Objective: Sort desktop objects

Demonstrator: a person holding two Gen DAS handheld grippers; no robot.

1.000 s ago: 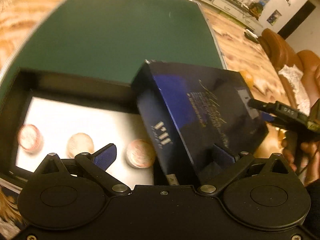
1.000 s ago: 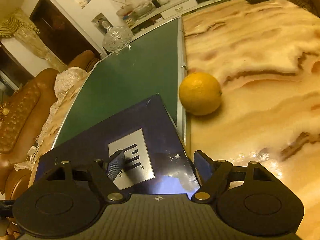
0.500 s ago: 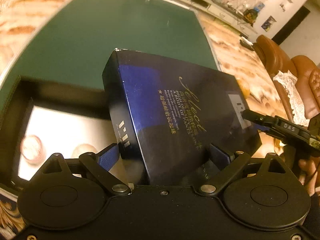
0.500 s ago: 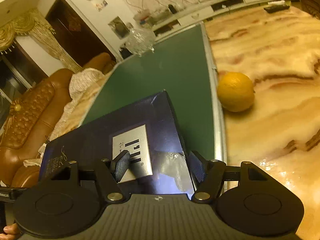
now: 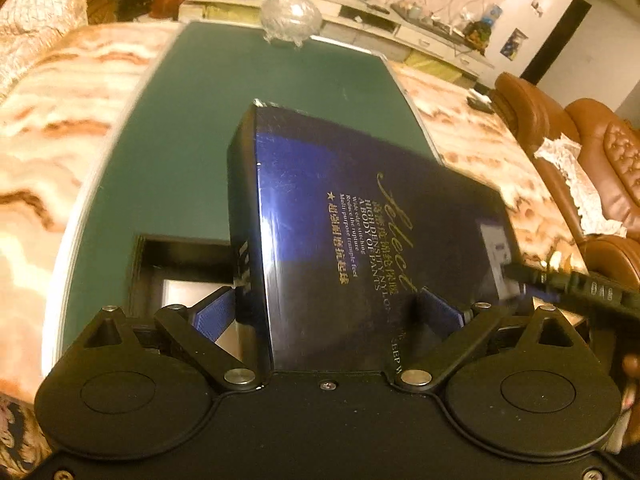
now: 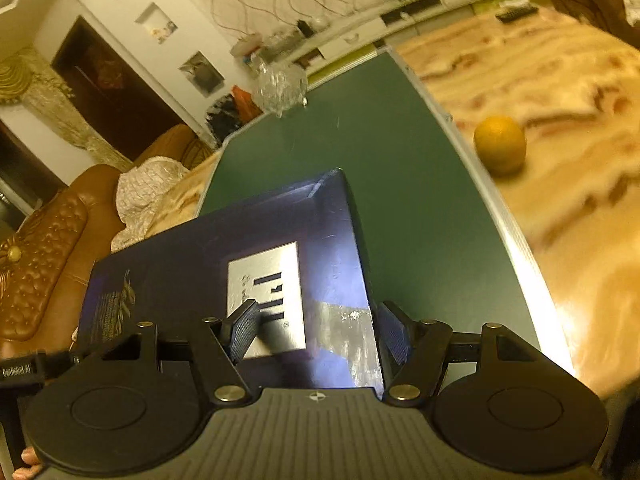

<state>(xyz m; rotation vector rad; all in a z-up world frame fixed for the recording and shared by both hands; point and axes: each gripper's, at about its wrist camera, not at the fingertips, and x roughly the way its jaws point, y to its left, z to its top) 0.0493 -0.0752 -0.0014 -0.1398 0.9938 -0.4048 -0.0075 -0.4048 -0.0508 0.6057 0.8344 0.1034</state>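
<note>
While 2 grippers, the left gripper and right gripper, are pinching opposite ends of the dark blue lid above the near open box, uneven lowering is risking a jammed fit.

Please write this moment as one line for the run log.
left gripper: shut on box lid | right gripper: shut on box lid | lid above box base | orange: on table

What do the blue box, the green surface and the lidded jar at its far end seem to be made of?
Blue box: probably cardboard with a glossy film, given its sharp folded edges, bright glare and gold print. Green surface: matte, perhaps felt or a mat, with no reflections. Jar: clear cut glass or crystal, see-through and faceted.
</note>
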